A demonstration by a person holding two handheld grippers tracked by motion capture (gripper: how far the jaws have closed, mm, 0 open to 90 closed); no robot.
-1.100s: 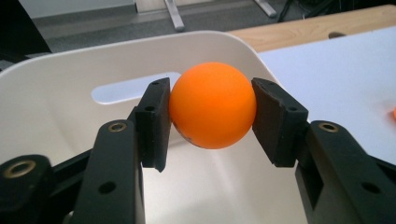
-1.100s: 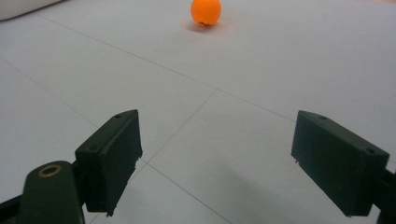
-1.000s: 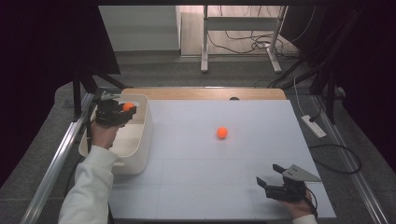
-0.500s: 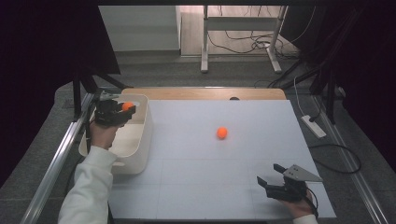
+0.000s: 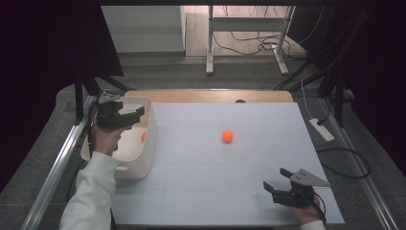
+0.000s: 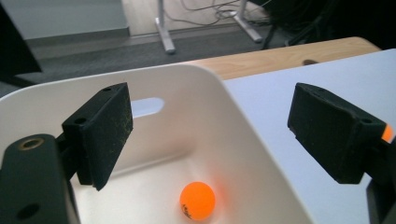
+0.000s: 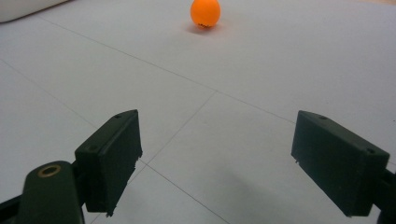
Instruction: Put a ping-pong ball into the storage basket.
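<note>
The white bin (image 5: 140,165) stands at the table's left edge. An orange ball (image 5: 143,136) lies inside it; in the left gripper view this ball (image 6: 197,200) rests on the floor of the bin (image 6: 205,71). My left gripper (image 5: 135,115) hovers open over the bin, and its jaws (image 6: 210,130) hold nothing. A second orange ball (image 5: 227,136) sits on the white table near its middle. My right gripper (image 5: 276,179) stands open low at the front right, jaws (image 7: 233,158) wide apart, with that ball (image 7: 205,12) far ahead of it.
The white tabletop (image 5: 215,187) has a wooden strip (image 5: 206,96) along its far edge. A power strip (image 5: 321,129) and cables lie on the floor to the right. A metal rail (image 5: 57,163) runs along the left side.
The left gripper was shut on an orange ball above the bin; it has opened and that ball now lies in the bin. The right gripper has stayed in place.
</note>
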